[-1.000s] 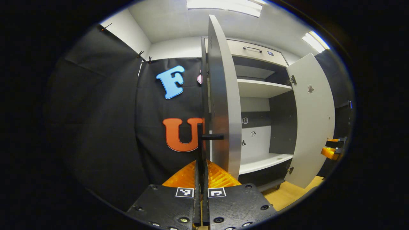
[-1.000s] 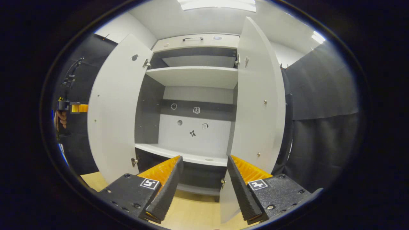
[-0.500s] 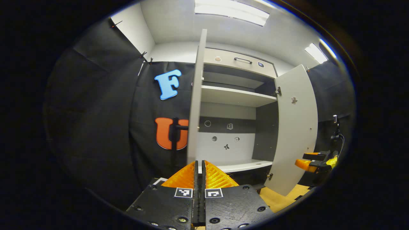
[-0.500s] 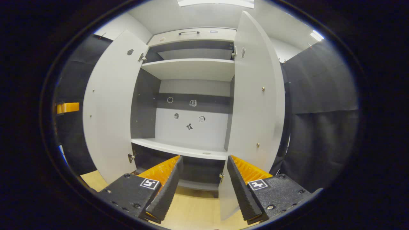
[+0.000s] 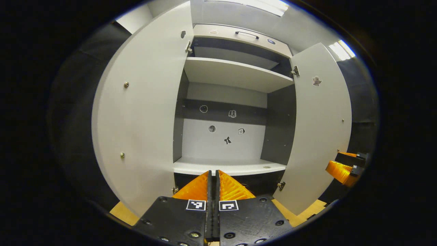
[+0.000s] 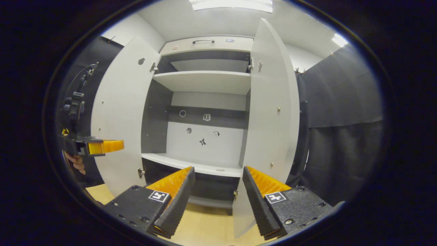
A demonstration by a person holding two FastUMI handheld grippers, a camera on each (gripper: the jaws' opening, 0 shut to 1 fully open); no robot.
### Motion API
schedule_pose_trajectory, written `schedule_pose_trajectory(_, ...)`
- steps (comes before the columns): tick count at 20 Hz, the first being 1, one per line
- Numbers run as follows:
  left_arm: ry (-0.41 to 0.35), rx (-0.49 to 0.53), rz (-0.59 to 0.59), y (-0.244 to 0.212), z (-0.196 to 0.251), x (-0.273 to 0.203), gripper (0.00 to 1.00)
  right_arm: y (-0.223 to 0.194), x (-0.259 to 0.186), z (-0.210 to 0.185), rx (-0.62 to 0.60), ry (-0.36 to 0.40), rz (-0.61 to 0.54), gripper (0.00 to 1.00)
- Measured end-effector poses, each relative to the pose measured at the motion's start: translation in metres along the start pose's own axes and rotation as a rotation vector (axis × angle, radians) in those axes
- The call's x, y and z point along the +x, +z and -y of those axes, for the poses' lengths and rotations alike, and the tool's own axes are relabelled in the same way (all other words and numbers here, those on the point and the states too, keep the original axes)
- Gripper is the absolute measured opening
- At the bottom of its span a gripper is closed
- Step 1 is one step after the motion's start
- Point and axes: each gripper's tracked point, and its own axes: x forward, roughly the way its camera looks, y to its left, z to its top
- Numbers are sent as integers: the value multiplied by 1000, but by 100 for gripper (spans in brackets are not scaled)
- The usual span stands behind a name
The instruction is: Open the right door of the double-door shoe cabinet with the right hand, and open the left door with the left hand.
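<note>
Jaws of the left gripper (image 5: 212, 177) are pressed together with nothing between them; jaws of the right gripper (image 6: 216, 181) are spread apart and hold nothing.

1. Cabinet position. In the left gripper view, the shoe cabinet (image 5: 235, 73) stands straight ahead at 12 o'clock. The left door (image 5: 143, 112) is swung out at 10 o'clock and the right door (image 5: 319, 126) at 2 o'clock. Both inner faces are exposed. The shelves inside carry no shoes.

2. Gripper positions. Neither gripper touches a door. In the right gripper view, the left gripper appears at 9 o'clock, just in front of the left door, with a hand (image 6: 76, 164) behind it.

3. Task status. Judged from the door angles, both opening steps appear complete, and the current step is withdrawal.

4. Next move. Draw both grippers straight back, well apart from the door edges, so that neither door is nudged toward closing.
</note>
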Motion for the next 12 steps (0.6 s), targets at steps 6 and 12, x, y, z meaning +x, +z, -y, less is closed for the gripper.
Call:
schedule_pose_trajectory(6,-24,28,79,21,13,-3,22,-7,4,-3,1,2,-19,88)
schedule_pose_trajectory(12,2,69,91,24,10,-3,100,-6,8,-9,15,17,-11,88)
